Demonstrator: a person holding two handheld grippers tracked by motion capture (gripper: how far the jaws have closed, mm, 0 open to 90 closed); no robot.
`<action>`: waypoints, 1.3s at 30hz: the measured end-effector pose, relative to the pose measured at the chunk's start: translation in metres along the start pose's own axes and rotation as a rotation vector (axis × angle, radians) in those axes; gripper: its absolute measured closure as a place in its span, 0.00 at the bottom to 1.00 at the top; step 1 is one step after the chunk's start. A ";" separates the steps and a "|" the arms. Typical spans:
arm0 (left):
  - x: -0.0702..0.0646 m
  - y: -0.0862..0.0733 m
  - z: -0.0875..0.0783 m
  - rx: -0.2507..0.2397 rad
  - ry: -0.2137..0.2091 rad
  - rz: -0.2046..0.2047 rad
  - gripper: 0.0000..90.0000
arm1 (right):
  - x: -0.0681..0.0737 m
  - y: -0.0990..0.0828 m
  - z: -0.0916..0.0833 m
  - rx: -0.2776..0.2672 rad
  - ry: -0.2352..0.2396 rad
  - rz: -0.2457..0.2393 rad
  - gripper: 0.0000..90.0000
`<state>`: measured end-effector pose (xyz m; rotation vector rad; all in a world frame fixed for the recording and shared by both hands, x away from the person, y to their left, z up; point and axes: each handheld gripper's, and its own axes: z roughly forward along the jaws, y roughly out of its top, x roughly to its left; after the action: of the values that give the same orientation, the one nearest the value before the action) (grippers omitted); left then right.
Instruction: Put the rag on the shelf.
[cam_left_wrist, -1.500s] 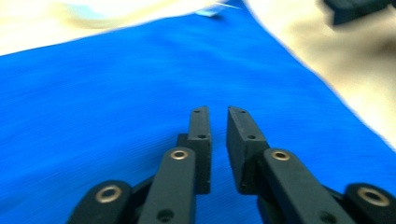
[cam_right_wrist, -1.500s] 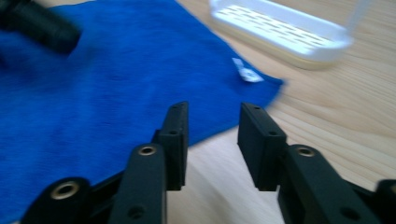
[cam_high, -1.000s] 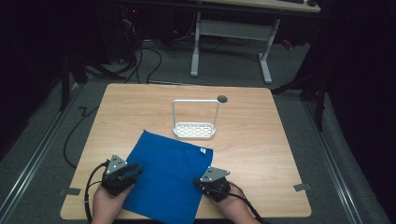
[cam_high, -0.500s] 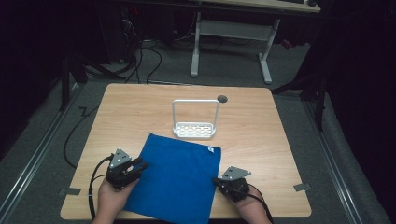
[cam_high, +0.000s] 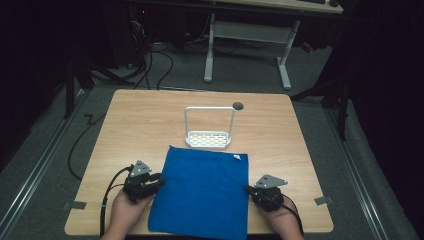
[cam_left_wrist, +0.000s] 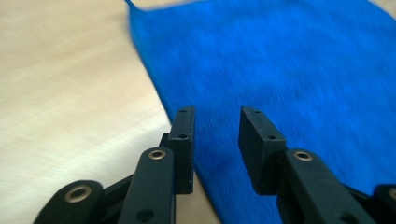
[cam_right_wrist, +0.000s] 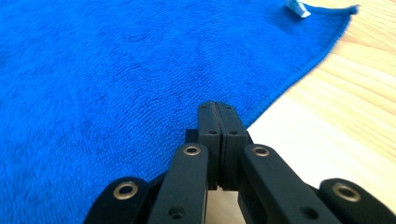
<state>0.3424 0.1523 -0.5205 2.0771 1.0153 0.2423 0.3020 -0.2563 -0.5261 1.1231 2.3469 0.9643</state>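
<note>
hand-held gripper (cam_high: 161, 180), wooden table (cam_high: 150, 115), dark room

Black grippers (cam_high: 161, 179), brass-ish screws, grey plates, black cables.

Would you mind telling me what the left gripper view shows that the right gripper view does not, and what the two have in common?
Left gripper view: the left gripper with its jaws apart, poised at the left edge of the blue cloth, nothing between them. Right gripper view: the right gripper with its jaws pressed together at the cloth's right edge, plus a small white tag near the cloth's far corner. Both share the blue cloth lying flat on the wooden table and a strip of bare tabletop beside it.
</note>
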 end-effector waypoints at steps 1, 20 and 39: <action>-0.012 -0.004 0.004 0.033 -0.019 0.042 0.75 | -0.005 -0.001 0.000 -0.004 -0.011 0.009 1.00; -0.043 -0.015 -0.003 0.051 -0.030 0.118 0.77 | -0.019 0.000 0.003 -0.013 -0.030 0.041 1.00; 0.021 0.057 0.045 -0.075 0.175 -0.005 0.73 | -0.024 0.000 -0.012 -0.134 -0.098 0.101 0.89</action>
<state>0.4105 0.1216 -0.5125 2.0116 1.0977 0.4591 0.3099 -0.2805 -0.5166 1.2168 2.1327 1.0586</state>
